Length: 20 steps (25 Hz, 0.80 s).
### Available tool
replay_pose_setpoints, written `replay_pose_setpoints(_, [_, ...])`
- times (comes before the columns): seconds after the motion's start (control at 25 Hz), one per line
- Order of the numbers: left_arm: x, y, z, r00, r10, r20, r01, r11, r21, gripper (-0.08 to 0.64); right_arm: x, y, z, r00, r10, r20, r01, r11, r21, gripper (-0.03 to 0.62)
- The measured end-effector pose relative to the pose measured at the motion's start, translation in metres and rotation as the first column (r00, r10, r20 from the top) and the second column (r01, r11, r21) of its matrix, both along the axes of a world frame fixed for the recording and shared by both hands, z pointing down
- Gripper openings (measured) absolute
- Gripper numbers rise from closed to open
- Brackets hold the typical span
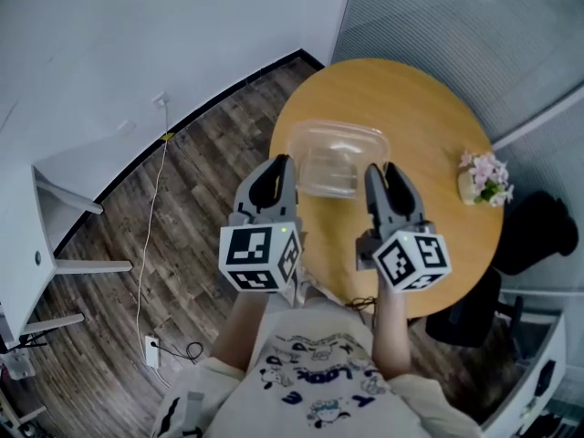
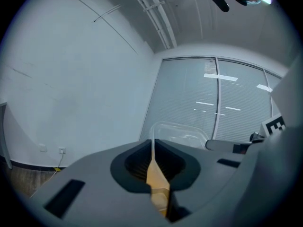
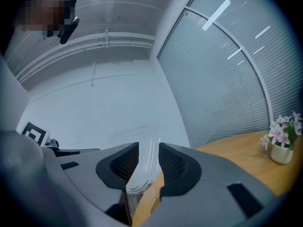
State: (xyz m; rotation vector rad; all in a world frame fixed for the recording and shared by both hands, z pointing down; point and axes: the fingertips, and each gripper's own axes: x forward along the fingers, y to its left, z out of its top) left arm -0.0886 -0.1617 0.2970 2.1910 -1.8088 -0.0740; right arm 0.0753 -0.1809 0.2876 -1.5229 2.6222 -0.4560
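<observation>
Although the dark wood-plank floor (image 1: 182,245) fills much of the head view, the reference item is the round, light-brown wooden table (image 1: 429,108) standing on it beside the grey slatted blind.

Over the near-left part of that table is the clear, thin-walled rectangular plastic container (image 1: 336,158), which looks empty. Whether its base rests on the table or is raised off it cannot be determined.

The left tongs (image 1: 276,173), dark grey and carrying a cube of square markers, are closed on the container's left rim, close to the table's left edge. The left gripper view shows the thin wall pinched edge-on between the two ribbed pads.

The right tongs (image 1: 385,179), of the same build, are clamped on the opposite rim, further in over the table. The right gripper view confirms the rim is caught between the pads.

In my judgement, gripping opposite rims shares the load and keeps so flimsy a tub level and untwisted.

The small white pot of pink flowers (image 1: 484,181) stands at the table's right edge, well apart from the container and both tongs.
</observation>
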Motion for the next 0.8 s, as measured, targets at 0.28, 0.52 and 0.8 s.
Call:
replay_pose_setpoints(0.28, [0.004,0.006,-0.017,1.000,0.008,0.006,-0.008,0.999,0.036,0.023,0.004,0.007,-0.017,1.000,0.013,0.001,-0.013,0.999,0.038,0.130])
replay_pose_setpoints(0.52, [0.003,0.010,-0.026,1.000,0.008,0.010,-0.008,0.998,0.057,0.023,0.003,0.012,-0.024,1.000,0.019,0.008,-0.020,0.998,0.055,0.130])
replay_pose_setpoints(0.8, [0.006,0.013,-0.032,1.000,0.007,0.013,-0.008,0.997,0.072,0.023,0.007,0.015,-0.027,1.000,0.021,0.017,-0.022,0.998,0.062,0.129])
